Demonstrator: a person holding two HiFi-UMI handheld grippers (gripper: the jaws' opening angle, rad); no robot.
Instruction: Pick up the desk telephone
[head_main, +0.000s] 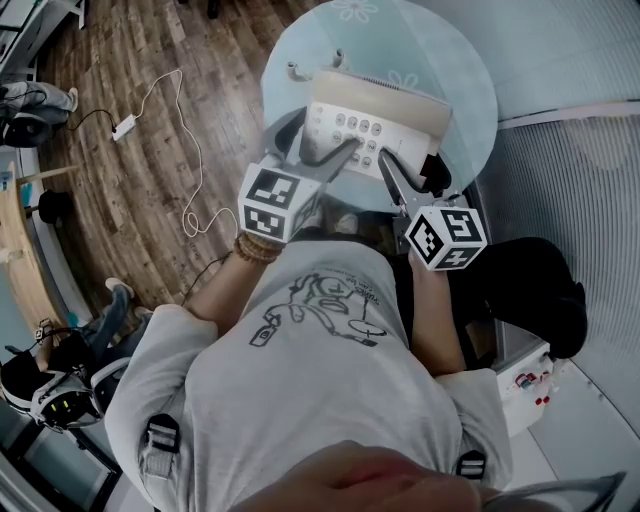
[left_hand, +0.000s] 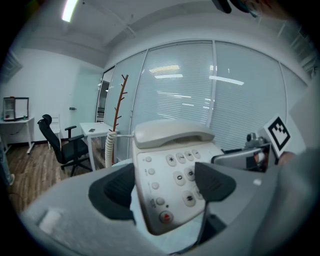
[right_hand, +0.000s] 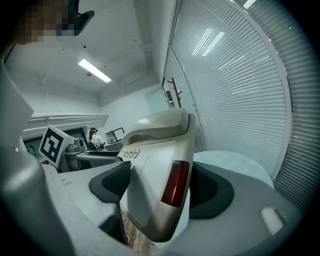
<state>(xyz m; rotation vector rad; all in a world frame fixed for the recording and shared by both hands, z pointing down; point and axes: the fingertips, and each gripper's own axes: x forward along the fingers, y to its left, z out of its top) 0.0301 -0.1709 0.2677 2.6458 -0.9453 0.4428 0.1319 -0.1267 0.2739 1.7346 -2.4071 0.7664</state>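
The beige desk telephone (head_main: 375, 125) is at the near edge of the round pale glass table (head_main: 450, 50), its handset (left_hand: 172, 132) in the cradle. My left gripper (head_main: 315, 140) is shut on the phone's front left corner, one pad on the keypad (left_hand: 182, 172) and the other at the left side. My right gripper (head_main: 412, 165) is shut on the phone's right edge by the dark red lens (right_hand: 175, 182), its jaws wide around the body. In the left gripper view (left_hand: 167, 185) and the right gripper view (right_hand: 159, 185) the phone fills the gap. Whether it rests on the table I cannot tell.
The coiled cord (left_hand: 109, 147) hangs off the phone's left side. A white cable and adapter (head_main: 125, 127) lie on the wood floor. A black office chair (left_hand: 62, 145) and a coat stand (left_hand: 119, 105) are beyond the table. Window blinds (right_hand: 240, 90) run along the right.
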